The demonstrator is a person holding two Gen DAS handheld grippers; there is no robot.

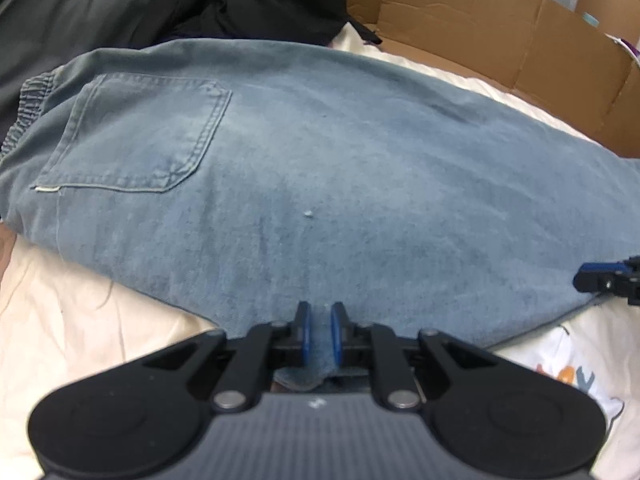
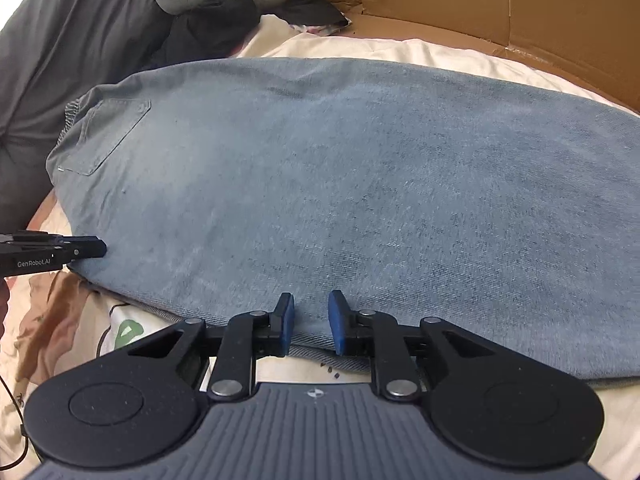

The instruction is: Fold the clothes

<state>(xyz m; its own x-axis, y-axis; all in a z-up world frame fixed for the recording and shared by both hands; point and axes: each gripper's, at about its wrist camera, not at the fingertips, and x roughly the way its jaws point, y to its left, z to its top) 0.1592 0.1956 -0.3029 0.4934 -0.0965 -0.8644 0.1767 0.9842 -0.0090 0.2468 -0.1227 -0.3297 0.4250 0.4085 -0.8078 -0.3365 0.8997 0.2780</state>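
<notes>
Lying flat on the cream bedsheet [image 2: 400,50], the blue jeans [image 1: 340,184] look already doubled leg over leg, with the back pocket [image 1: 136,136] facing up far ahead and to the left of the left gripper [image 1: 320,330]. That gripper is clenched on the near edge of the denim: a bunched tongue of cloth sits pinched between its blue pads [image 1: 305,332] and hangs out behind them. The right gripper [image 2: 310,322] sits further along the same near edge, its pads [image 2: 338,320] standing apart with the hem running between and beneath them; they do not appear to press the cloth yet, so I judge this grasp unfinished.

As a judgement, the lengthwise fold is done and the crosswise folds remain. Both grippers need a firm hold on the near edge before the cloth can be carried over.

Beyond the fingertips, past the far edge of the jeans, lie a heap of dark clothes [image 1: 256,8] and a cardboard wall [image 2: 500,8]; those garments appear unfolded.
</notes>
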